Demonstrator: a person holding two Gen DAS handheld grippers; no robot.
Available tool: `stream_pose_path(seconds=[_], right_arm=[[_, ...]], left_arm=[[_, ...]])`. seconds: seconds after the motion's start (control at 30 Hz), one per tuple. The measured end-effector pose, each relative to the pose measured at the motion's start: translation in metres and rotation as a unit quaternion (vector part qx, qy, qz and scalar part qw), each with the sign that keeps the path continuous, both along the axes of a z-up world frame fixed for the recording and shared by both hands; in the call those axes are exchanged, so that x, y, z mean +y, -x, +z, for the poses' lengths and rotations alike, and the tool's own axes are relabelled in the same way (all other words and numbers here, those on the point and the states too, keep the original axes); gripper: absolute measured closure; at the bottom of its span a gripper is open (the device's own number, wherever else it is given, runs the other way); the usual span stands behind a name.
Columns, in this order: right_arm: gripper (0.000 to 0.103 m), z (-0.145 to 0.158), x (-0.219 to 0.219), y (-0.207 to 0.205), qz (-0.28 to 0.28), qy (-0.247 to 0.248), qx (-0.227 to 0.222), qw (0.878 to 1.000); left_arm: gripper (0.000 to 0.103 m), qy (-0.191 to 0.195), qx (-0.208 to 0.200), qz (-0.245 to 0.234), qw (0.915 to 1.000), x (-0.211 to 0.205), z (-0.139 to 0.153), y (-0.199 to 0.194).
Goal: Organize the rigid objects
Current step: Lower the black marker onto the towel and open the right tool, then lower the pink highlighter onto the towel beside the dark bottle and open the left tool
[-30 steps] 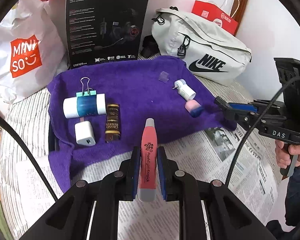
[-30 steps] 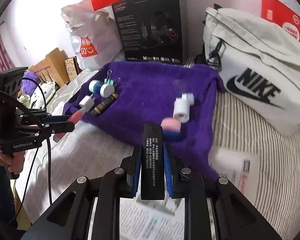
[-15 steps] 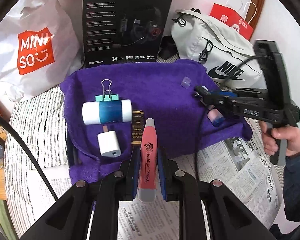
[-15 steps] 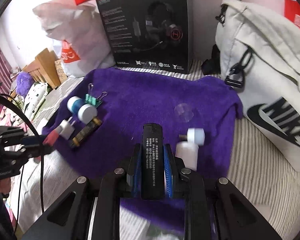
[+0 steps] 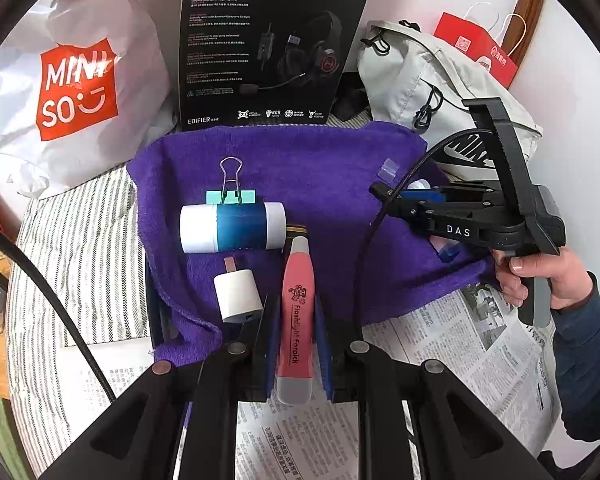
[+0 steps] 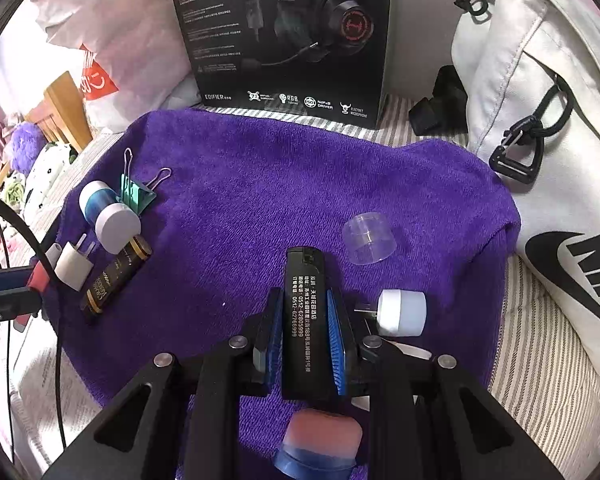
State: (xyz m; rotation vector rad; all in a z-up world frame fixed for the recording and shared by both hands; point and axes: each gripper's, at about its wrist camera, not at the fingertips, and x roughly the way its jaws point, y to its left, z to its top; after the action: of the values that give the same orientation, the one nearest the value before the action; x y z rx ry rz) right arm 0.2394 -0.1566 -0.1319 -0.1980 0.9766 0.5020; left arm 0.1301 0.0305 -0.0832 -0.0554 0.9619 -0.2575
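My left gripper (image 5: pixel 296 332) is shut on a pink flashlight (image 5: pixel 297 312) whose tip reaches over the front edge of the purple towel (image 5: pixel 320 168). On the towel lie a white-and-blue cylinder (image 5: pixel 233 227), a green binder clip (image 5: pixel 231 194), a white charger plug (image 5: pixel 238 296) and a brown tube (image 6: pixel 116 276). My right gripper (image 6: pixel 303 320) is shut on a black lighter (image 6: pixel 303 320) over the towel's right part. Close by are a clear cap (image 6: pixel 369 238), a small white plug light (image 6: pixel 402 313) and a pink-and-blue piece (image 6: pixel 320 444) under the jaws.
A black headset box (image 5: pixel 272 44), a white Miniso bag (image 5: pixel 68 92) and a grey Nike bag (image 6: pixel 552 152) stand behind and to the right of the towel. Newspaper (image 5: pixel 460 344) covers the striped bedding in front. A person's hand (image 5: pixel 540 276) holds the right gripper's handle.
The right gripper has carried the lighter forward over the towel, past the pink-and-blue piece. The left gripper has brought the flashlight closer to the towel beside the charger plug.
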Motion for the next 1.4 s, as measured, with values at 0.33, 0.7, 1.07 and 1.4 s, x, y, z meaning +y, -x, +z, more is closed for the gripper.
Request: stream_pose_path(seconds=[0.33, 0.7, 1.07, 1.4], right_arm=[[0.071, 0.002, -0.003, 0.004, 0.013, -0.014, 0.012, 1.000], [0.070, 0.024, -0.025, 0.029, -0.002, -0.028, 0.000, 1.000], [0.070, 0.046, -0.064, 0.063, -0.034, -0.059, -0.019, 0.998], [0.070, 0.039, -0.081, 0.077, -0.049, -0.076, -0.006, 0.996]], left_arm=[[0.086, 0.002, 0.009, -0.002, 1.0000, -0.001, -0.005, -0.006], [0.086, 0.005, 0.019, -0.004, 0.9998, -0.006, -0.009, -0.019], [0.086, -0.001, 0.035, -0.021, 0.9992, -0.029, -0.021, -0.044], [0.086, -0.015, 0.045, -0.039, 0.9981, -0.054, -0.033, -0.068]])
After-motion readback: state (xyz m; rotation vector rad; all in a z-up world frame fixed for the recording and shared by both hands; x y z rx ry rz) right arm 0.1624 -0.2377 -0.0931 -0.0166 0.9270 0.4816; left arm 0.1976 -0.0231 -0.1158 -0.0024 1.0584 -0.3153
